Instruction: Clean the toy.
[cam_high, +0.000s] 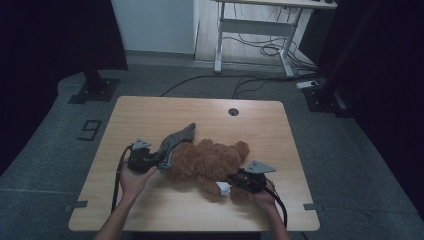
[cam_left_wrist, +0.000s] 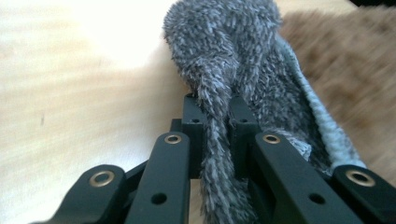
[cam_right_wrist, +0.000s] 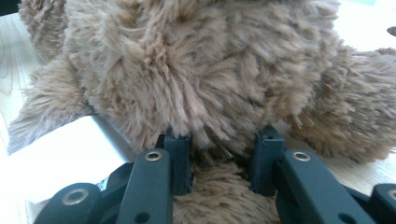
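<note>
The brown teddy bear (cam_high: 210, 162) lay on its side mid-bench (cam_high: 150, 112), its grey garment (cam_high: 176, 140) only partly pulled away toward 10 o'clock. The left tongs (cam_high: 159, 162) were pinched tight on a fold of that fabric; the right tongs (cam_high: 234, 182) clamped the bear's plush at 4 o'clock. Most of the pulling seemingly remained.

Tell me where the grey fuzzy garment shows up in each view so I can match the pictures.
High view: the grey fuzzy garment lies left of centre, running from the left hand-held gripper up along the brown teddy bear.
Left gripper view: it rises at centre, a fold pinched between the black jaws.
Right gripper view: I can't make it out among the brown fur.
Shared landmark: the brown teddy bear, its fur at the right edge of the left gripper view and across the right gripper view.
</note>
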